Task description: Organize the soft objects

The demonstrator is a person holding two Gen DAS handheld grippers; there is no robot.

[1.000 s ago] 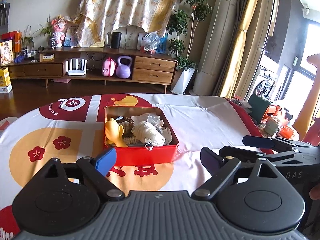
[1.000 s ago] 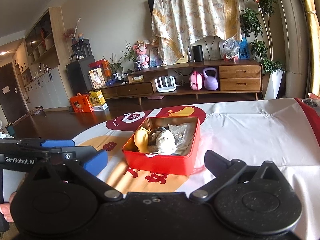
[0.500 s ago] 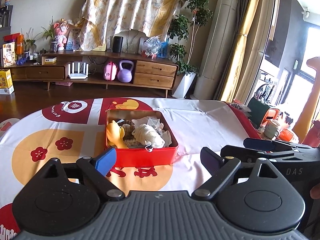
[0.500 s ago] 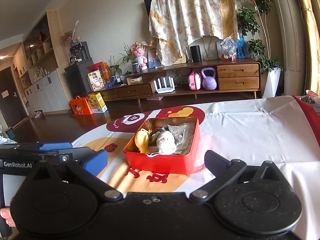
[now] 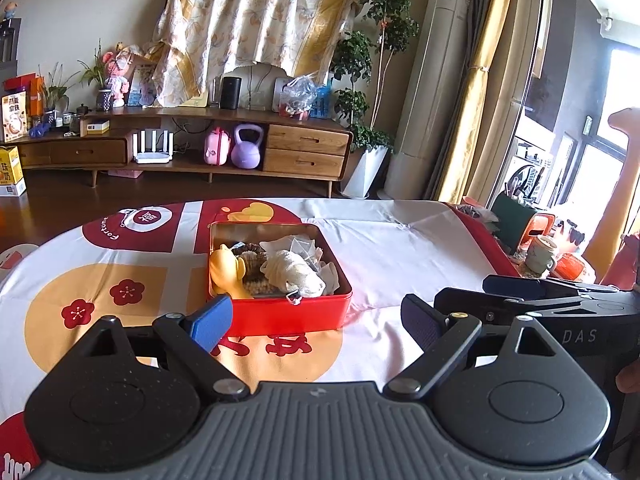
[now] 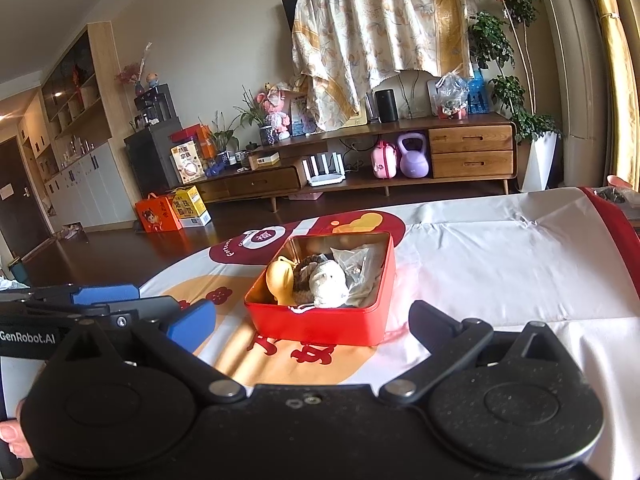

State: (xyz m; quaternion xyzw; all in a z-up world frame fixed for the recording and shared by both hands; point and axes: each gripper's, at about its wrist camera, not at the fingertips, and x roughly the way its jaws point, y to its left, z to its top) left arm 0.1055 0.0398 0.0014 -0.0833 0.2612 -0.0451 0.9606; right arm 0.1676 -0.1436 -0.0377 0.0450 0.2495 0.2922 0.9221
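While the dark woven item (image 5: 250, 254) in the red rectangular metal tin (image 5: 280, 312) is half buried, both the left gripper (image 5: 316, 322) and right gripper (image 6: 312, 322) are held wide apart, nothing gripped.

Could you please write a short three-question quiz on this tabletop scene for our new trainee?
1. True or false: the red tin has its lid on.
2. Which item lies at the tin's left end in the left wrist view? A) white plush toy B) yellow duck toy C) clear plastic bag
3. Fill in: both the left hand-held gripper and the right hand-held gripper are ____ and hold nothing.

Key: 1. False, the tin is open, with the toys showing inside. 2. B. 3. open.
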